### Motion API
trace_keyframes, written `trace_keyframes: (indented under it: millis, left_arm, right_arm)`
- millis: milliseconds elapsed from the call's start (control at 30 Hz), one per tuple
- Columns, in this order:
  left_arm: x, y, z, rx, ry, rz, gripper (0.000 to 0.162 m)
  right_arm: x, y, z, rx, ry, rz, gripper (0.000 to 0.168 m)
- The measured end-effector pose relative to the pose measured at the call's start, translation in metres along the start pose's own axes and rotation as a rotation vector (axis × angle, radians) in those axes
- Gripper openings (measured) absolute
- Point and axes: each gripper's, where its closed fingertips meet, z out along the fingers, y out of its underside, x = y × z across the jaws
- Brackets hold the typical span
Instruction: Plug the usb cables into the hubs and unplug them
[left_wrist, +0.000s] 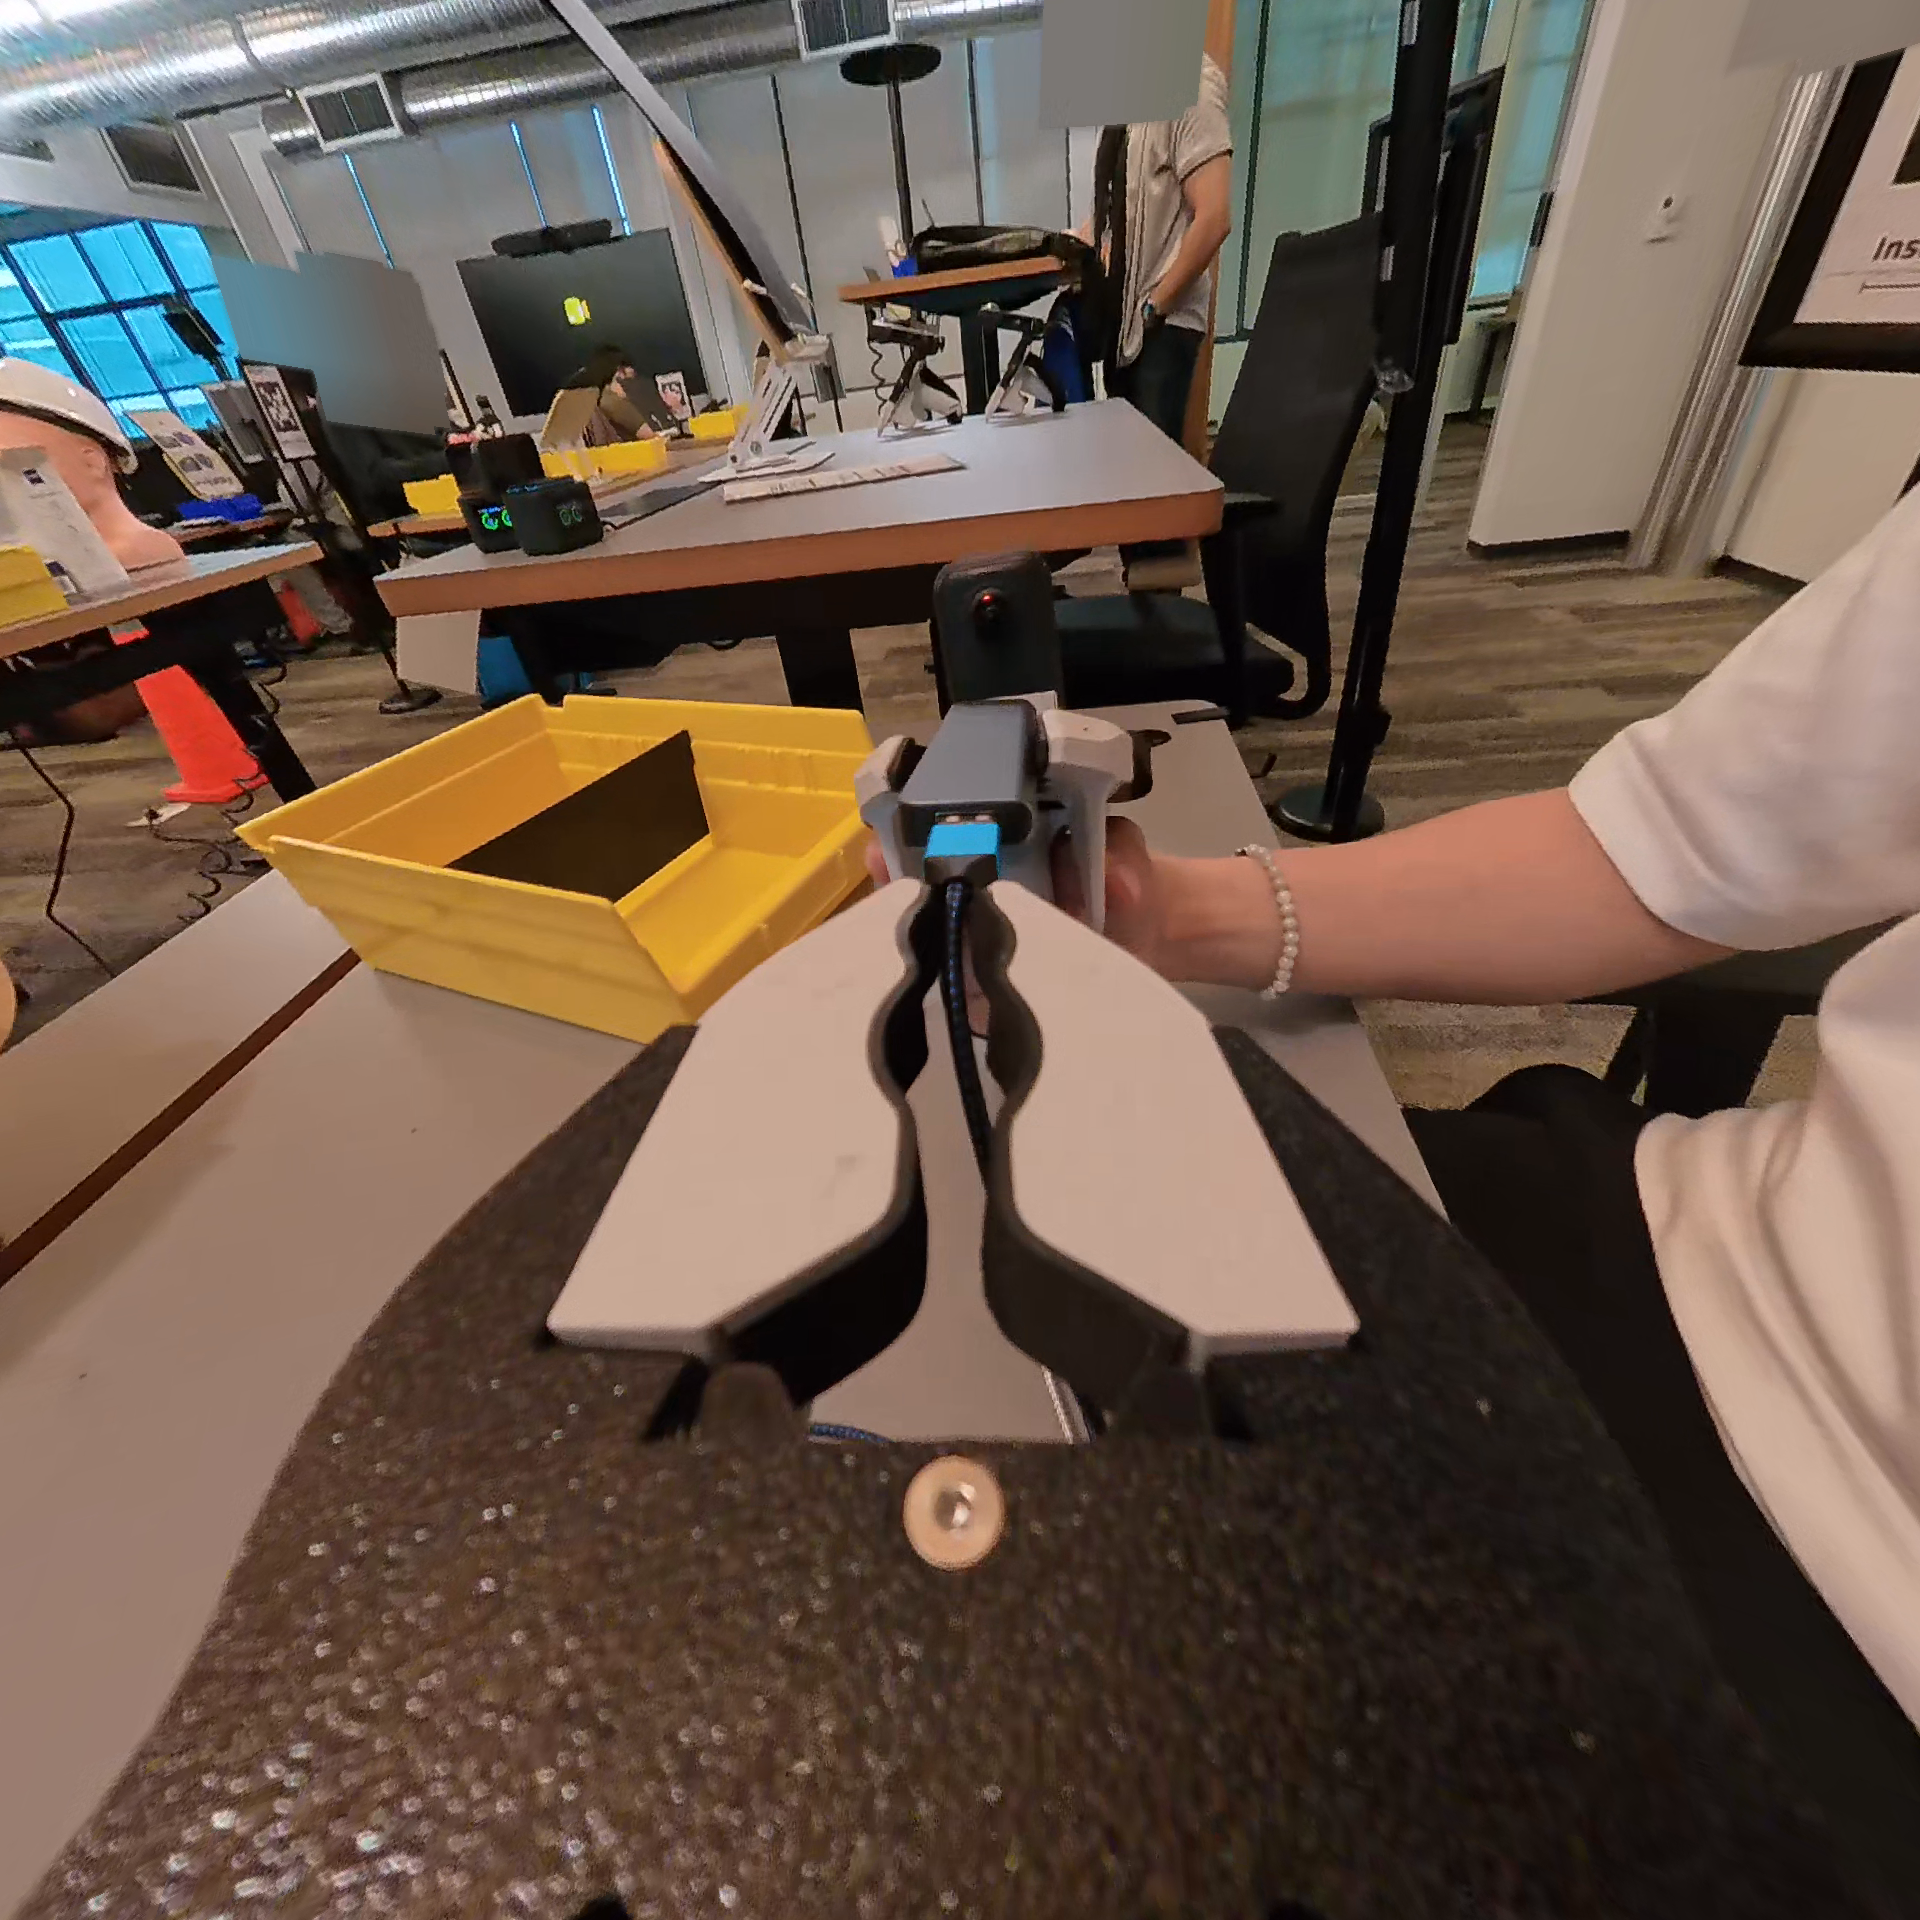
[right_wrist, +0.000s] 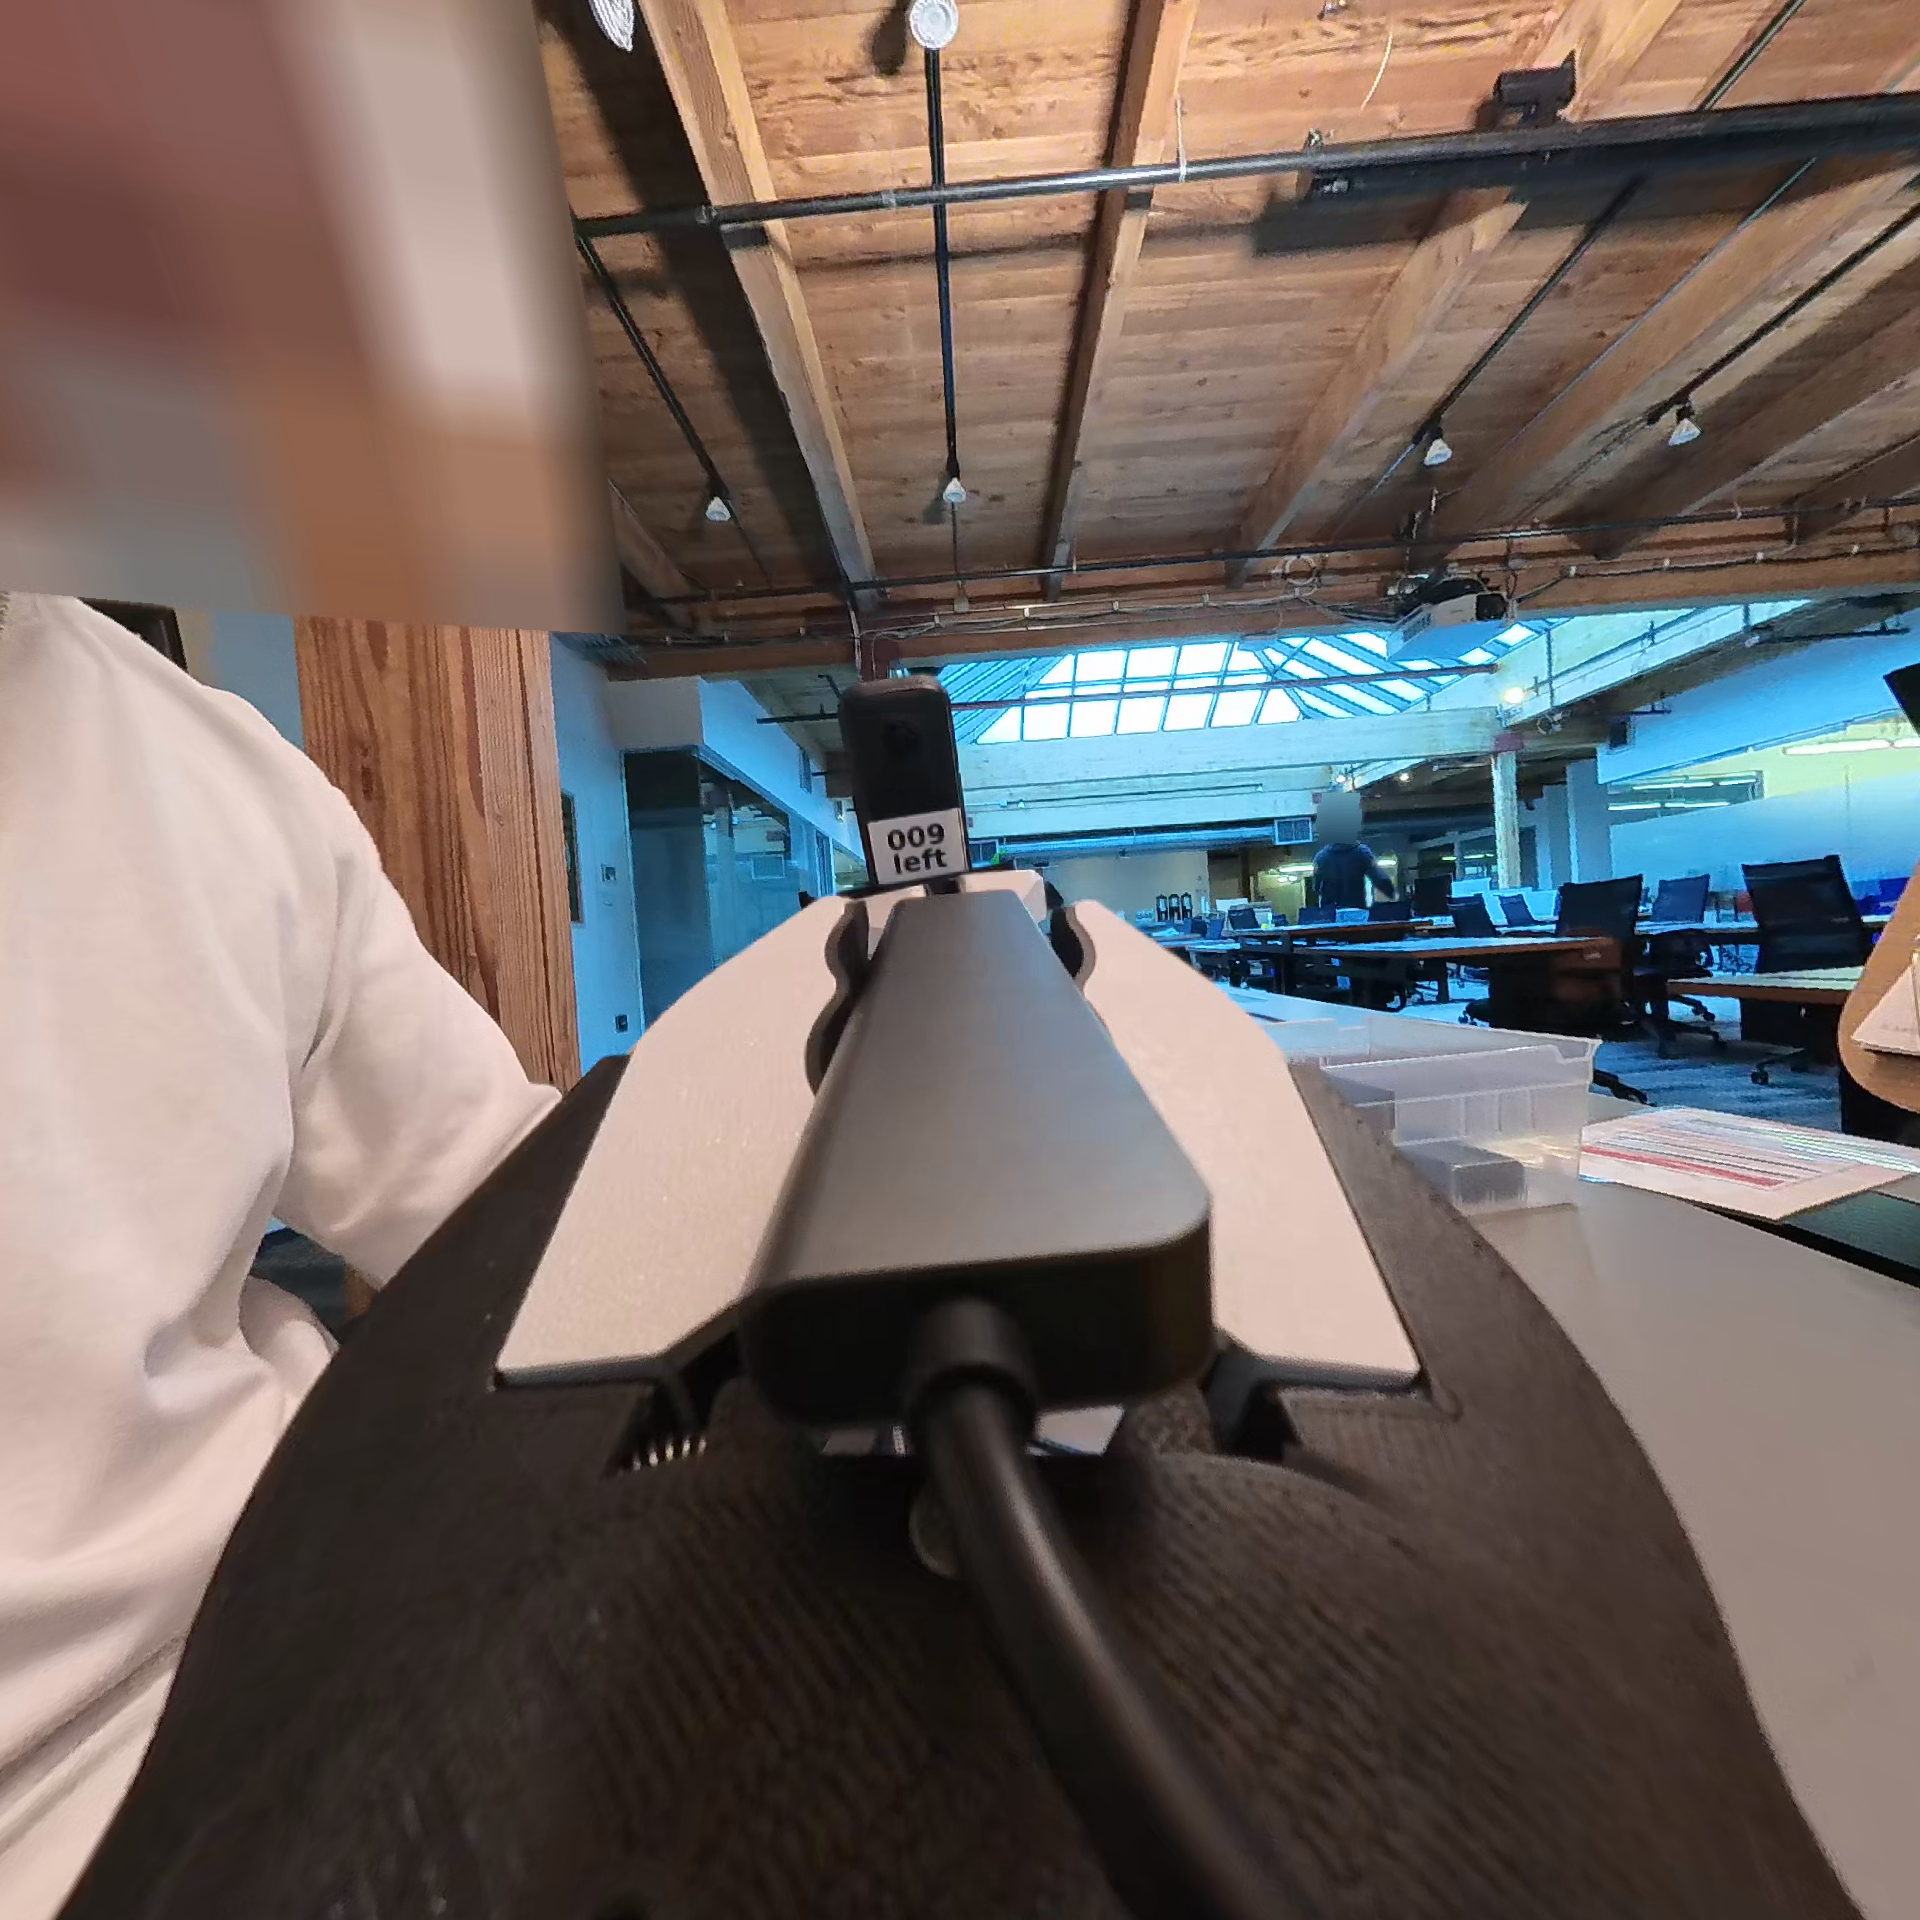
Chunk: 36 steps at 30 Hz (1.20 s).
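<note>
— What has your left gripper (left_wrist: 951, 935) got?

— My two grey fingers (left_wrist: 800, 1122) are closed on a braided black-and-blue usb cable (left_wrist: 961, 1039), just behind its bright blue plug (left_wrist: 961, 850). The cable runs back between my fingers toward my black body.

— And where is the plug?

— It sits in the end port of a dark grey, slab-shaped metal hub (left_wrist: 966, 774). How deep it goes I cannot tell.

— Who holds the hub?

— My right gripper (right_wrist: 951, 925). From its own camera the hub (right_wrist: 977, 1122) lies lengthwise between both grey fingers (right_wrist: 686, 1164), clamped along its sides, with its thick black lead (right_wrist: 1039, 1538) coming out of the near end over my body. In the left wrist view that gripper (left_wrist: 966, 790) faces mine, held by a hand (left_wrist: 1153, 914) with a pearl bracelet (left_wrist: 1283, 920).

— What lies around you?

— A pale grey worktop (left_wrist: 260, 1299) below, with a yellow plastic bin (left_wrist: 561, 862) holding a black divider to the left of the hub. From the right wrist view a clear plastic bin (right_wrist: 1455, 1091) stands on the worktop to the right, and a white sleeve (right_wrist: 208, 987) is on the left.
</note>
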Motion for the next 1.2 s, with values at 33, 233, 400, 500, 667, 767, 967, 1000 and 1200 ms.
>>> trace_keyframes:
  millis: [33, 233, 400, 500, 667, 767, 967, 1000, 1200]
  left_arm:
    - [0.0006, -0.0008, 0.0004, 0.009, 0.005, 0.001, 0.005]
    - [0.0021, 0.0006, 0.0033, 0.016, 0.016, -0.007, 0.012]
    - [0.0024, -0.0032, 0.0032, 0.028, 0.009, -0.004, 0.017]
    - [0.0035, -0.0025, 0.0033, 0.014, 0.010, 0.005, 0.013]
    - [0.0039, -0.0027, 0.0043, 0.016, 0.010, 0.005, 0.015]
    - [0.0026, -0.0024, 0.0044, 0.025, 0.013, -0.017, 0.019]
    - [0.0018, 0.0019, 0.0053, 0.008, 0.022, -0.049, 0.019]
    - [0.0040, 0.0026, 0.0058, 0.005, 0.040, -0.056, 0.013]
    - [0.0032, 0.0003, 0.0068, 0.016, 0.028, -0.064, 0.013]
  right_arm:
    - [-0.0008, -0.0008, 0.0000, 0.003, -0.004, 0.004, 0.036]
    - [-0.0009, -0.0019, -0.0018, -0.002, -0.005, 0.005, 0.036]
    - [-0.0036, 0.0036, 0.0020, -0.026, -0.018, 0.002, 0.036]
    - [-0.0028, 0.0029, 0.0019, -0.017, -0.013, 0.006, 0.036]
    - [-0.0040, -0.0002, 0.0023, -0.007, -0.015, 0.002, 0.036]
    - [-0.0043, -0.0008, 0.0025, 0.000, -0.017, 0.006, 0.036]
    - [-0.0035, -0.0011, 0.0029, -0.002, -0.009, -0.001, 0.036]
    - [-0.0033, -0.0001, 0.0030, -0.008, -0.008, -0.001, 0.036]
    - [-0.0017, 0.0024, 0.0025, -0.018, 0.002, 0.018, 0.036]
